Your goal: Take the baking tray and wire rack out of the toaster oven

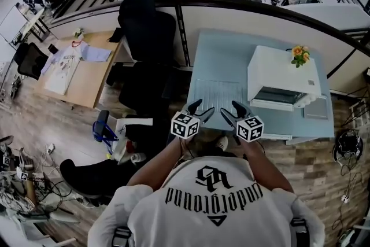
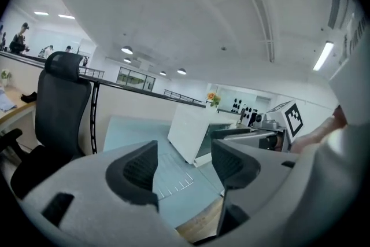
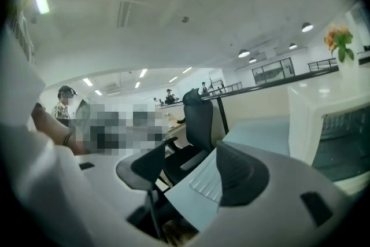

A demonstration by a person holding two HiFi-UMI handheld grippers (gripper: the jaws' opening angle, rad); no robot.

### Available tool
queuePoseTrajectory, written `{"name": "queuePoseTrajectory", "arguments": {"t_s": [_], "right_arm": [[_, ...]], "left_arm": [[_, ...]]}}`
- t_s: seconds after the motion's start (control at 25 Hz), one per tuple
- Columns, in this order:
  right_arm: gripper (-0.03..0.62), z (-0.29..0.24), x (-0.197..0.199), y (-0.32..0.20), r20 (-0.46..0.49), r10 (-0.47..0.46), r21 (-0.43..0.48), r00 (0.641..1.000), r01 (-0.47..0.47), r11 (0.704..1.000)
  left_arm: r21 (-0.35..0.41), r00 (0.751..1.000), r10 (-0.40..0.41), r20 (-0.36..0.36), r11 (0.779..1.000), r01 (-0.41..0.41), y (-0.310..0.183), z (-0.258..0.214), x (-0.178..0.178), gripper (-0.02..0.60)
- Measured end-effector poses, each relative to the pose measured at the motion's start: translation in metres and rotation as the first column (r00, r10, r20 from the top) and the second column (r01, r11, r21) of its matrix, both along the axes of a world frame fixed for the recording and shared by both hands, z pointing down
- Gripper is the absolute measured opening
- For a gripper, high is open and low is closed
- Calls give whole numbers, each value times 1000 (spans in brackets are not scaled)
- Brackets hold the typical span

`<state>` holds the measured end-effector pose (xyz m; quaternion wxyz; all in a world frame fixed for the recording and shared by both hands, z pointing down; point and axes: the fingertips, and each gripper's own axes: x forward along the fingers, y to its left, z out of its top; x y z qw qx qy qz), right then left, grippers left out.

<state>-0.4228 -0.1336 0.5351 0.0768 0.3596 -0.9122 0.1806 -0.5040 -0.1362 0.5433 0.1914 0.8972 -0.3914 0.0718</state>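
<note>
The white toaster oven [image 1: 283,81] stands at the right of the pale blue table [image 1: 219,55], its dark glass front turned toward me. A wire rack [image 1: 217,95] lies flat on the table to the oven's left. Beside the oven's right end lies a flat grey piece [image 1: 317,108] that may be the baking tray. My left gripper [image 1: 203,107] and right gripper [image 1: 230,109] hang side by side over the table's near edge, both open with nothing between the jaws. In the left gripper view the left gripper [image 2: 185,168] looks over the rack [image 2: 173,176] toward the oven [image 2: 191,133]. The right gripper [image 3: 196,173] also has the rack [image 3: 205,179] ahead of it.
A small bunch of flowers [image 1: 299,55] sits on top of the oven. A black office chair [image 1: 147,26] stands left of the table behind a dark railing [image 1: 231,6]. A wooden desk [image 1: 87,72] with a shirt on it is farther left. Cables and gear [image 1: 23,182] lie on the floor.
</note>
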Motion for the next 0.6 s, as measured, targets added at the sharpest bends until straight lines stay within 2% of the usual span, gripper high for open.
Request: {"name": "queuePoseTrajectory", "arguments": {"t_s": [0.24,0.4,0.6], "right_arm": [[197,-64,-2,21,6,-16,167,1000,15,986],[149,-97,-1,37,36,-13,226,999,5,974],[100,-121,-3,51,20,-27,295,999,20,955]], "left_arm": [[96,999,28,-35,995,-25,21,-41,5,234],[155,999,36,-26,987,-32,36,-62,4,201],[213,999,22,-34,977,-14,50,-89,4,167]]}}
